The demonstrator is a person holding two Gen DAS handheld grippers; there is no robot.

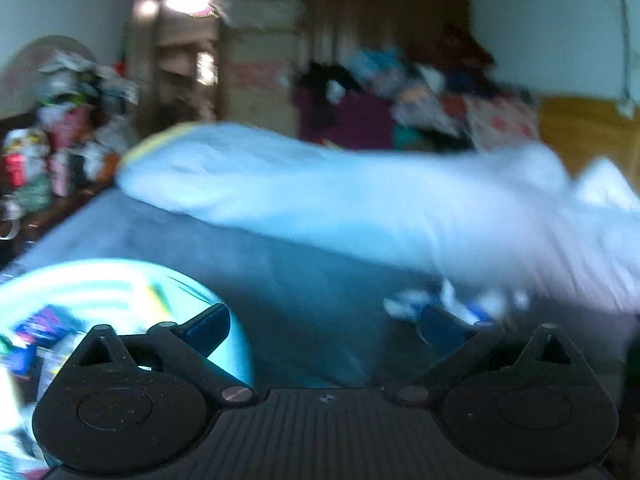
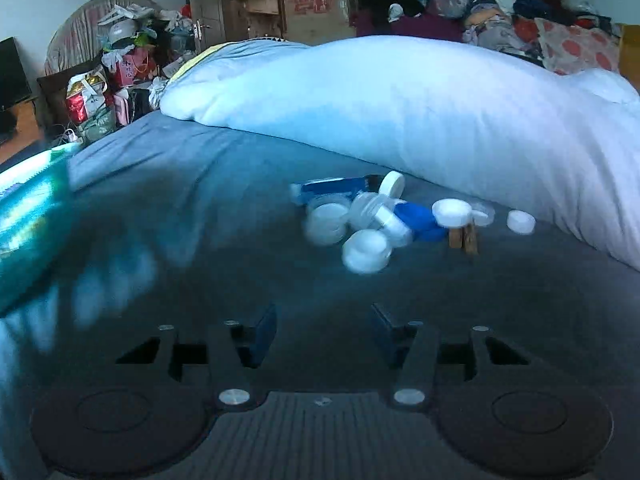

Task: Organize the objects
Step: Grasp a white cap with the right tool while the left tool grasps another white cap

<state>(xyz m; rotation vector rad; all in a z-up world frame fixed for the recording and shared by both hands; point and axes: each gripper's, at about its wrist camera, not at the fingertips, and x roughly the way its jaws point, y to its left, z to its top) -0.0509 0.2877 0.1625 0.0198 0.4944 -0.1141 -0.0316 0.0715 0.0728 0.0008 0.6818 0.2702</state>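
A small pile of objects lies on the blue bed sheet (image 2: 180,200): white round lids (image 2: 366,250), clear little jars (image 2: 326,222), a blue cap (image 2: 418,218), a blue tube (image 2: 332,188) and a wooden clip (image 2: 464,236). My right gripper (image 2: 324,332) is open and empty, a short way in front of the pile. The left wrist view is blurred. There the pile (image 1: 440,306) shows just beyond the right finger of my left gripper (image 1: 324,324), which is wide open and empty. A light teal basin (image 1: 120,280) holding several colourful items sits beside its left finger.
A big white pillow or duvet (image 2: 420,108) lies across the bed right behind the pile. The teal basin's rim (image 2: 28,208) shows at the left edge of the right wrist view. Bags (image 2: 92,92) and heaped clothes (image 2: 520,20) fill the room behind.
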